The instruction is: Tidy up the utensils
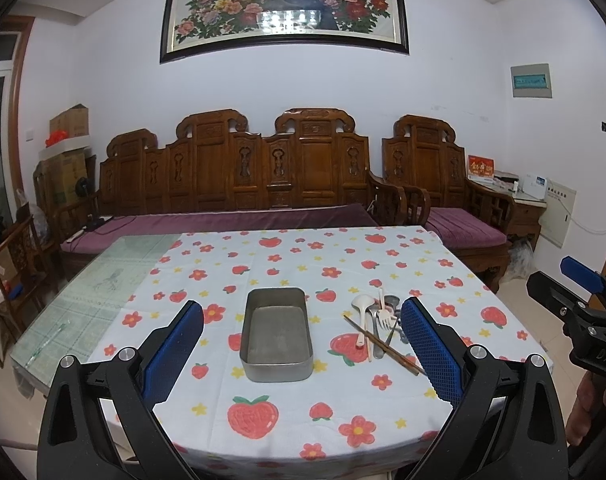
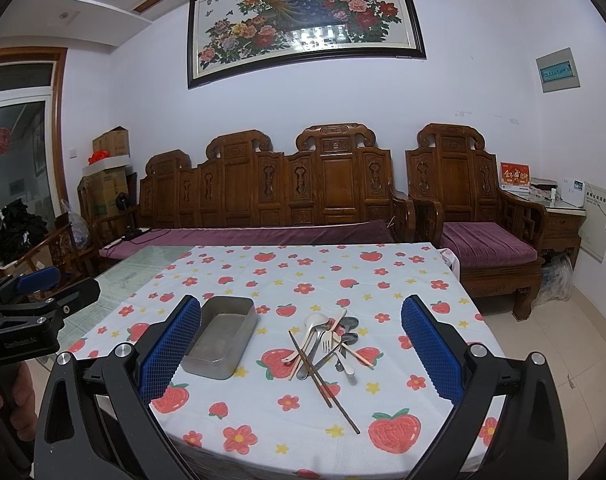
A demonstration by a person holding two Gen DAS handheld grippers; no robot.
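Jaws, left gripper (image 1: pixel 303 344): spread wide, nothing between the blue pads, held above the near edge of the table.
Jaws, right gripper (image 2: pixel 301 344): spread wide too, empty, also above the near edge; it shows at the right rim of the left wrist view.
Hands: part of a hand (image 2: pixel 7 404) grips the left tool's handle at the left rim of the right wrist view.
Table: covered by a white cloth (image 1: pixel 303 264) printed with strawberries and flowers; a bare glass strip (image 1: pixel 95 292) runs along the left edge.
Tin: a rectangular metal tin (image 1: pixel 277 334) stands open and empty on the cloth, toward the near edge, about midway between the sides.
Utensils: a loose pile (image 2: pixel 329 342) lies on the cloth just right of the tin, not touching it.
Pile contents: a white ladle-shaped spoon (image 2: pixel 315 322), a fork (image 2: pixel 326 345), metal spoons (image 2: pixel 349 323), all overlapping.
Chopsticks: a dark wooden pair (image 2: pixel 323 380) lies across the pile, its ends pointing toward the near edge.
Background: a carved wooden bench (image 1: pixel 239 176) with purple cushions stands beyond the far edge, and a framed peacock picture (image 1: pixel 285 4) hangs on the wall.
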